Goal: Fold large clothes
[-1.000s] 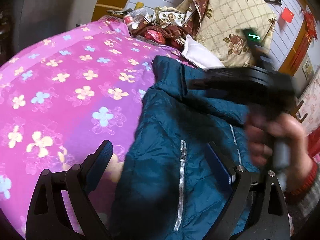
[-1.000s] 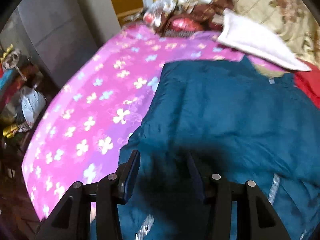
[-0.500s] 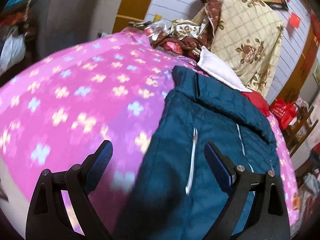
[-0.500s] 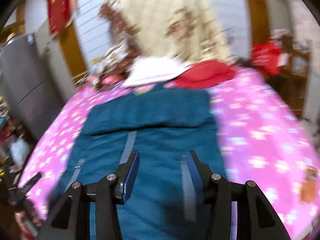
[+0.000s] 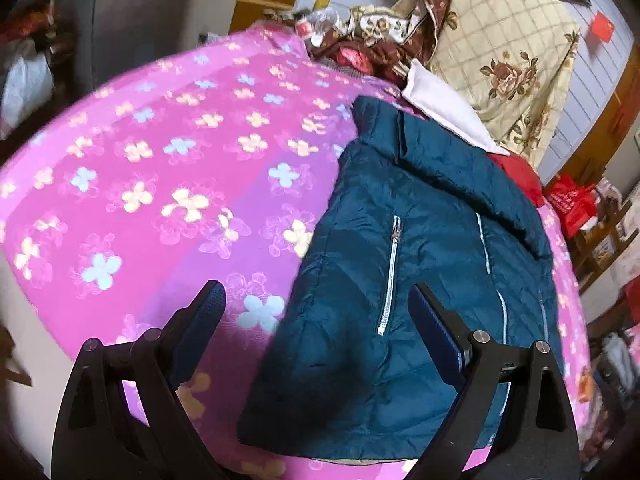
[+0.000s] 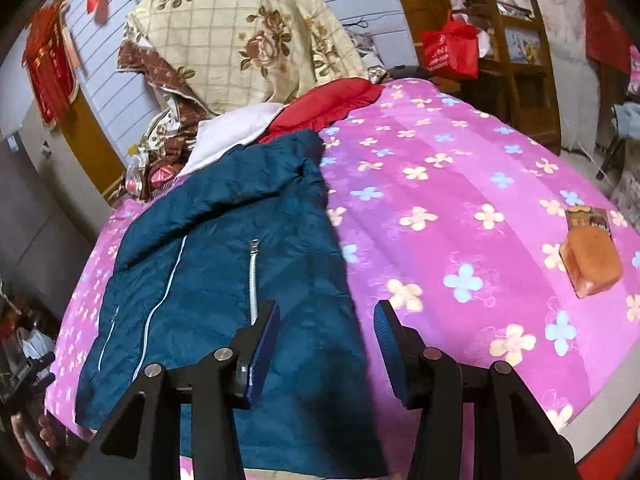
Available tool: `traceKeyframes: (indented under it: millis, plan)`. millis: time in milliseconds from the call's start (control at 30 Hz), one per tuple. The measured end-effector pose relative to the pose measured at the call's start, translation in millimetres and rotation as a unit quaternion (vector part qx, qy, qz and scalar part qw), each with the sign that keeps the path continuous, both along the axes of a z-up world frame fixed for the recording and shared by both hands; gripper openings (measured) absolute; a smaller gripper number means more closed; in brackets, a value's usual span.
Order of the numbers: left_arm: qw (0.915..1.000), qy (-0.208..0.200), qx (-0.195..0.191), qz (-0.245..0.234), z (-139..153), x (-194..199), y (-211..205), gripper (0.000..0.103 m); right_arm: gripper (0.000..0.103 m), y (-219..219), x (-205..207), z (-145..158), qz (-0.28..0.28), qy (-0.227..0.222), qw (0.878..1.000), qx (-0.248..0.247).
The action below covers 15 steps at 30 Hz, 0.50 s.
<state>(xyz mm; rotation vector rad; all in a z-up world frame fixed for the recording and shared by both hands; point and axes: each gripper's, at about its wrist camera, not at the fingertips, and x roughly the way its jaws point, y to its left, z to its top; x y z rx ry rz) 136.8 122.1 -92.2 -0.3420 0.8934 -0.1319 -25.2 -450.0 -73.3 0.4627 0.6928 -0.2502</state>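
Left to right across the bed.

Left gripper (image 5: 316, 320): jaws spread wide, nothing between the pads. It hangs above the near left edge of the jacket, over the seam where the jacket meets the bedspread. No contact visible.

Bedspread (image 5: 168, 168): pink-purple, flower print, open to the left of the garment.

Teal quilted jacket (image 5: 404, 264): lies front-up along the bed, collar end toward the pillows, hem toward the near edge. Two pale pocket zippers (image 5: 390, 276) and a light centre line show. No sleeves stick out to either side, so they look already tucked in; outline reads as a long narrow panel. Judgement: side folds done, lengthwise fold (hem to collar, or the reverse) not yet made.

Right gripper (image 6: 326, 340): jaws parted about halfway, empty; nothing pinched. It sits above the jacket's right edge near the hem, one pad over fabric, the other over bedspread.

Beyond the collar: white pillow (image 6: 236, 128), red cloth (image 6: 324, 104), cream floral quilt (image 6: 236, 36) heaped at the head.

Far right on the bedspread: small orange pouch (image 6: 592, 262), well apart from the jacket.

Left to do, as I judge: grip both hem corners, fold over, flatten.
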Motion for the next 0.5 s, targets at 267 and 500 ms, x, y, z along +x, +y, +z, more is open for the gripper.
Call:
traceKeyframes:
  millis: [267,500]
  plan:
    - [0.9945,0.066,-0.076,-0.029,-33.5,26.4,8.3,0.092,0.047,-30.5,13.9,-50.6,-0.005,0.057,0.997,0.054]
    - [0.9865,0.1,-0.111,-0.068,-55.0,49.3,-3.3,0.092,0.047,-26.4,42.1,-76.1,0.013,0.089,0.993,0.076]
